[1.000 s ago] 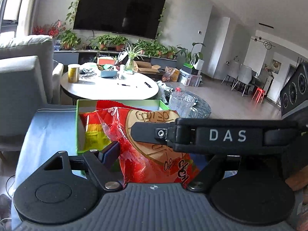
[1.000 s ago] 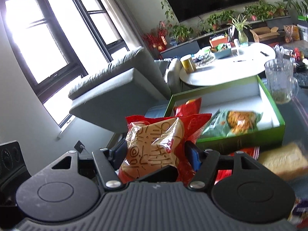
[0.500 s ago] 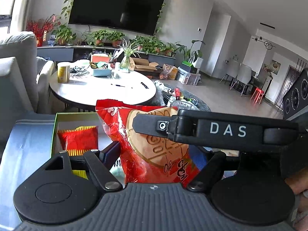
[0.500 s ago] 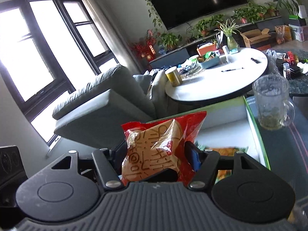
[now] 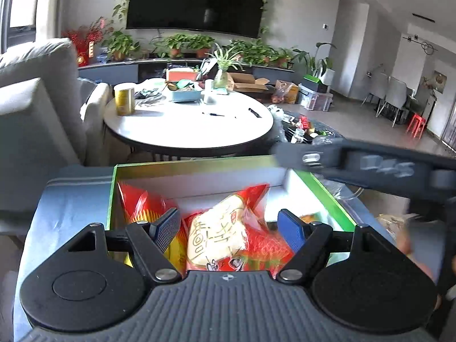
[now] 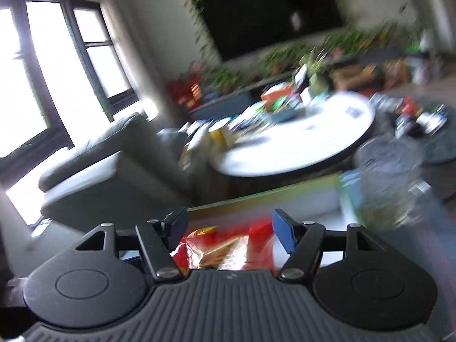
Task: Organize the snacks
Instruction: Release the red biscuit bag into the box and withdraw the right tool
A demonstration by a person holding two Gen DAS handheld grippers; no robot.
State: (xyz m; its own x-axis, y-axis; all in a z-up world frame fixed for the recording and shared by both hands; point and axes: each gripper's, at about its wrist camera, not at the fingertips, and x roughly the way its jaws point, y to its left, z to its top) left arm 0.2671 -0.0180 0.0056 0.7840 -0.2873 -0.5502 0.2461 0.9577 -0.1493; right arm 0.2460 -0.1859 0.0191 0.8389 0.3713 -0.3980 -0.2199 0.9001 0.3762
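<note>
A: Red cracker bag point(image 5: 228, 236), shiny film, with a pale round cracker printed on its face and dark script across it. Lying inside the green-rimmed box point(image 5: 327, 191), between the fingers of the left gripper point(image 5: 229, 229) but touching neither pad.

B: Left gripper spread wide, then, holding nothing?

A: Yes, blue pads apart on either side of the bag. Right gripper point(image 6: 229, 228) likewise spread, with the same red film visible below the gap.

B: Anything hard to make out?

A: Lower end of the bag cut off behind the left gripper's body. Right wrist view smeared with motion, so the clear mug point(image 6: 390, 182) at 2 o'clock and the round white table point(image 6: 299, 145) beyond read only as shapes. A second red and yellow packet point(image 5: 142, 205) at 10 o'clock from the bag, partly hidden by the left finger. Something orange at 3 o'clock, mostly hidden behind the right finger. The other tool's dark arm point(image 5: 370, 168) crossing the top right of the left wrist view, blurred.

B: Which way does the bag run?

A: Long axis from 6 towards 1 o'clock, crimped top corner pointing to the box's far wall, printed face up.
</note>
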